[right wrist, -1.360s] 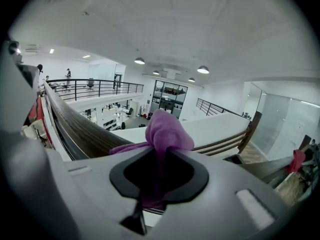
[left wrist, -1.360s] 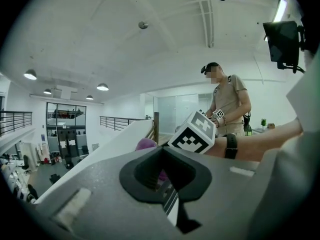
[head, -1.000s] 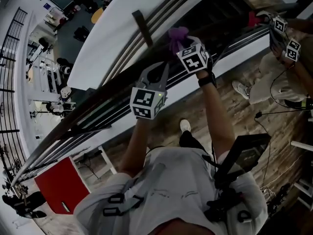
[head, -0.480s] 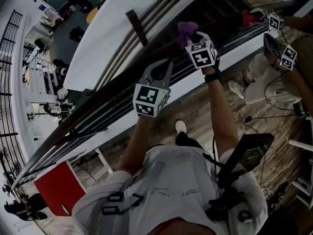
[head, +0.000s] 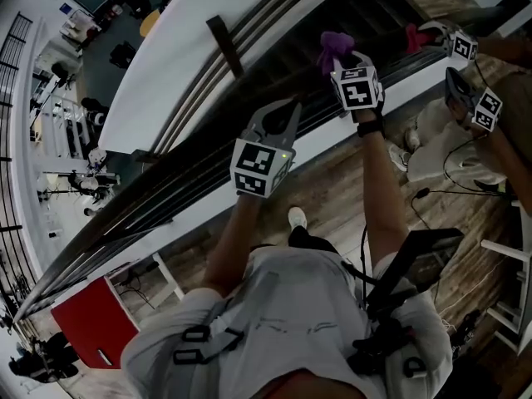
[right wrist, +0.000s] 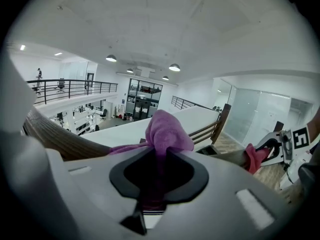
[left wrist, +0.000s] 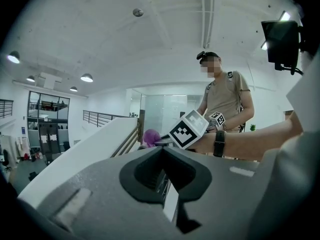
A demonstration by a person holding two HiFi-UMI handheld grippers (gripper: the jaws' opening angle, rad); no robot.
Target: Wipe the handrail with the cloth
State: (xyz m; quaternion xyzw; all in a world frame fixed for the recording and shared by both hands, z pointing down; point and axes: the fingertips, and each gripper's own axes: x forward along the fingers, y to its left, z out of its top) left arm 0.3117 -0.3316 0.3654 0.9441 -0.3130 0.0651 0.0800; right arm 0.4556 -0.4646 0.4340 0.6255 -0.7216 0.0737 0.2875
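The right claw (head: 338,58), grasping the fluffy purple cloth (head: 332,41), had wiped farther along the dark wooden handrail (head: 179,160); the left claw (head: 283,116) stayed clenched and empty.

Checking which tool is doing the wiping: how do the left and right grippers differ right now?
The right gripper is shut on the purple cloth; the left gripper is shut on nothing. The right gripper sits farther along the handrail than the left gripper. Both are held up at it.

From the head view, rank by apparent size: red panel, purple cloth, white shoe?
Red panel, then purple cloth, then white shoe. The cloth is partly hidden by the right gripper, so those two are close.
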